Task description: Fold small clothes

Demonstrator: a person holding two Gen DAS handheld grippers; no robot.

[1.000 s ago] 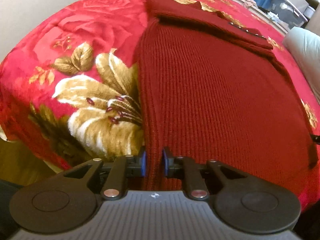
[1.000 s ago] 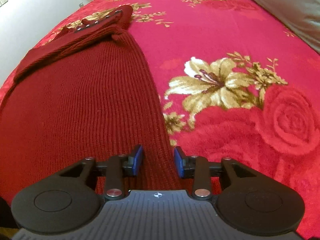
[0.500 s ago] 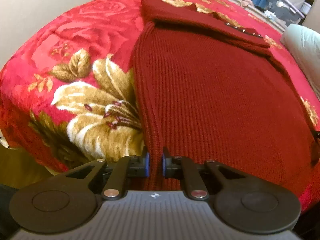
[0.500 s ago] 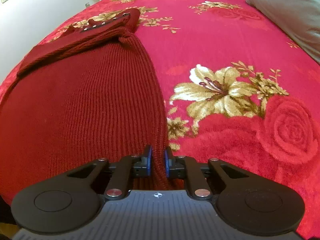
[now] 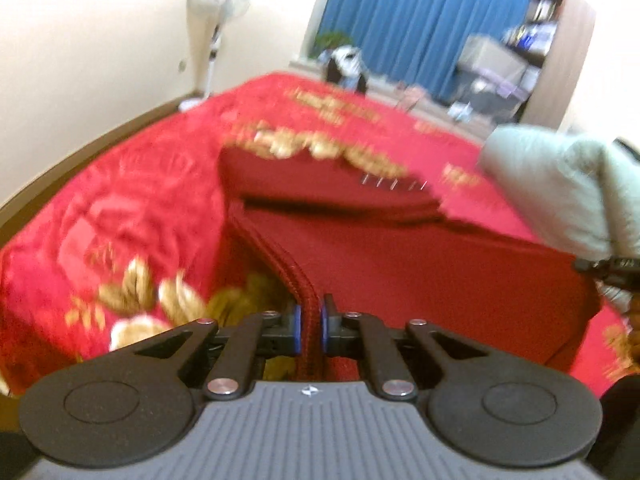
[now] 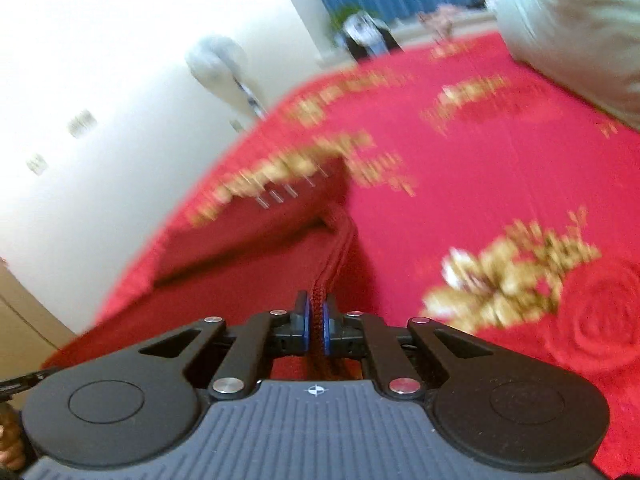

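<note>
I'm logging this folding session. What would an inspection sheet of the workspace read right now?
Surface: bed under a red floral blanket.
Job's things: dark red knit sweater, near edge off the blanket, far part folded with buttons showing.
Clutter: grey-green pillow at the blanket's right side.
Grippers: left gripper shut on the sweater's left edge; right gripper shut on its right edge, jaws just closed on the knit.
Cables: nothing seen.
Surroundings: standing fan, blue curtain, shelves, cream wall; both views blurred.

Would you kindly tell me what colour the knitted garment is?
Dark red, a ribbed knit sweater; clearest in the left wrist view.
</note>
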